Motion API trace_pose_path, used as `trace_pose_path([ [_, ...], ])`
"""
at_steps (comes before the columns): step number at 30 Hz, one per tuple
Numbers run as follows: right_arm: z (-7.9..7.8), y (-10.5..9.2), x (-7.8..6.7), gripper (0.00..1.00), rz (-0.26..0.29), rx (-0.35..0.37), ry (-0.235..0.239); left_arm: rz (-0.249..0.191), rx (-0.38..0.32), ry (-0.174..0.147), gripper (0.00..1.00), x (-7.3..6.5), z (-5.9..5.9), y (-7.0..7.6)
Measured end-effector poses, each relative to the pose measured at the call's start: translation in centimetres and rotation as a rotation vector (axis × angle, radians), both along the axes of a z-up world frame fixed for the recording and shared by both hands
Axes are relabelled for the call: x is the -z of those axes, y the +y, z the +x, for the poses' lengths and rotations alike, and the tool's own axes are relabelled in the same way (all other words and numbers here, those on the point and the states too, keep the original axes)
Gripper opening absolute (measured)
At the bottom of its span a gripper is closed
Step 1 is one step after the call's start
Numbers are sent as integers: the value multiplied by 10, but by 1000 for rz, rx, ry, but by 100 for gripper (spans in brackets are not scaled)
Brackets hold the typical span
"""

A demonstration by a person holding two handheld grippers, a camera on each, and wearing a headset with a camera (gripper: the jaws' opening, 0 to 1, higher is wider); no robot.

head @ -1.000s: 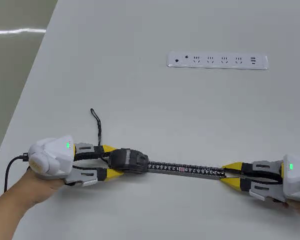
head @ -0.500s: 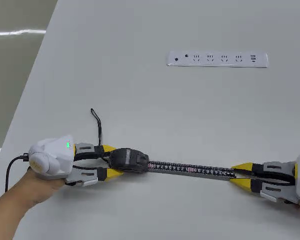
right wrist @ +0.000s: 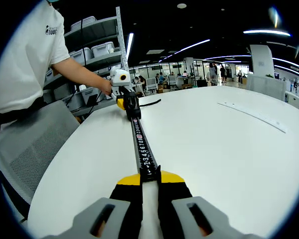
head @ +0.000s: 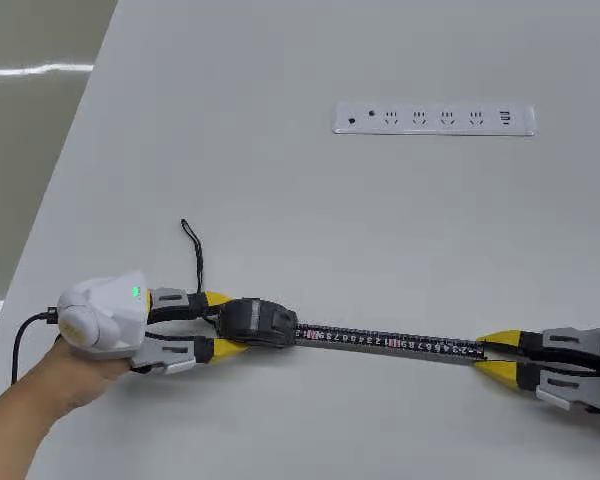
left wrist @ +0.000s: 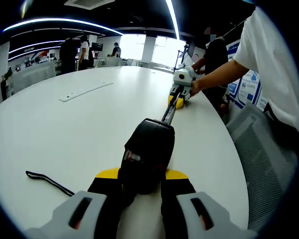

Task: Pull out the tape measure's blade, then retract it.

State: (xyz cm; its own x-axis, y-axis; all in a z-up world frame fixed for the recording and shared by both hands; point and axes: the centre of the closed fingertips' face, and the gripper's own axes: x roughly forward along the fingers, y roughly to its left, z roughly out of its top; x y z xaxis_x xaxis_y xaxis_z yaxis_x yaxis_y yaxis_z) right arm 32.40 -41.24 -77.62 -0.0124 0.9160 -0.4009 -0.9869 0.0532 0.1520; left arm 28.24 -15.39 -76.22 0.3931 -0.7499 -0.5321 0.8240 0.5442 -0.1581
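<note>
While the left hand-held gripper (head: 223,322) clamps the tape measure (head: 262,321), the edge-cropped right hand-held gripper (head: 494,355) pinches its blade (head: 390,341).

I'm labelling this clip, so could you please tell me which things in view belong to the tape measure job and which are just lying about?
Part of the job:
tape measure case, gripped by the left tool
blade, drawn out, its end pinched by the right tool

Just lying about:
white power strip, farther back on the table
</note>
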Motion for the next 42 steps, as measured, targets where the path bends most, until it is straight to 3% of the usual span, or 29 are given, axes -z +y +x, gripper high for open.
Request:
trace_pose_path([
  [19, 1, -13, 0, 7, -4, 19, 4, 1, -3, 2, 26, 0, -2, 2],
  [42, -2, -14, 0, 10, -11, 22, 18, 3, 4, -1, 26, 0, -1, 0],
])
